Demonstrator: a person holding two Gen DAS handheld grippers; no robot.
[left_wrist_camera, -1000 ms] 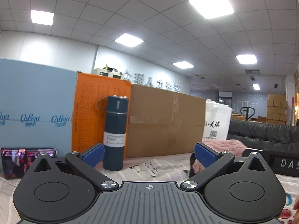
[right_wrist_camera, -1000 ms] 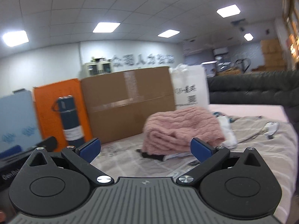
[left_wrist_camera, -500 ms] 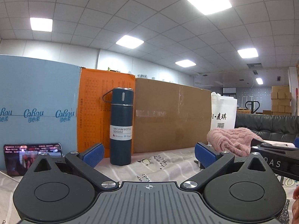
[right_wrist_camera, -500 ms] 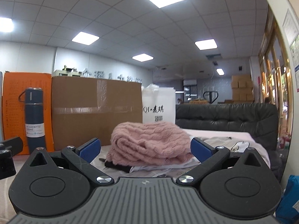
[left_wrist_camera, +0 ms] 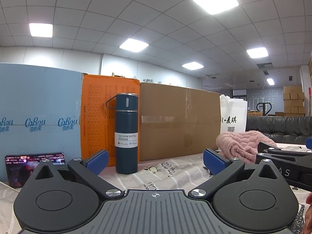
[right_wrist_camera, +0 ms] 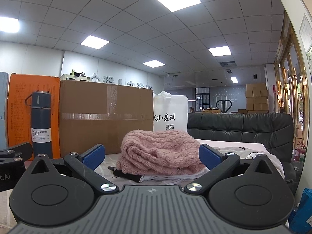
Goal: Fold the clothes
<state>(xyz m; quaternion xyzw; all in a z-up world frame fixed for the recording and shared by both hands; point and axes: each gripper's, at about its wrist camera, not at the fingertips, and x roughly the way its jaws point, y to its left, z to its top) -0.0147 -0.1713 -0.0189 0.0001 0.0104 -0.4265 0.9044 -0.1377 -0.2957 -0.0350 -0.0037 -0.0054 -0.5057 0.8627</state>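
A pink cable-knit sweater point(right_wrist_camera: 158, 152) lies bunched on top of a pile of other clothes, with dark and white garments point(right_wrist_camera: 148, 177) under it, on a checked sheet. My right gripper point(right_wrist_camera: 152, 156) is open and empty, held low just in front of the pile. The sweater also shows at the right of the left wrist view point(left_wrist_camera: 239, 146). My left gripper point(left_wrist_camera: 155, 160) is open and empty, facing a dark blue vacuum bottle point(left_wrist_camera: 126, 136). The right gripper's body shows at the right edge of the left wrist view point(left_wrist_camera: 288, 165).
A brown cardboard box point(left_wrist_camera: 179, 120), an orange board point(left_wrist_camera: 95, 117) and a blue board point(left_wrist_camera: 39, 117) stand along the back. A phone point(left_wrist_camera: 33, 165) leans at the left. A white bag point(right_wrist_camera: 170, 115) and a black sofa point(right_wrist_camera: 239, 128) stand behind the pile.
Both grippers have tilted up and levelled out low over the sheet. The right one has swung to face the pink sweater and come closer to it. Both stay open.
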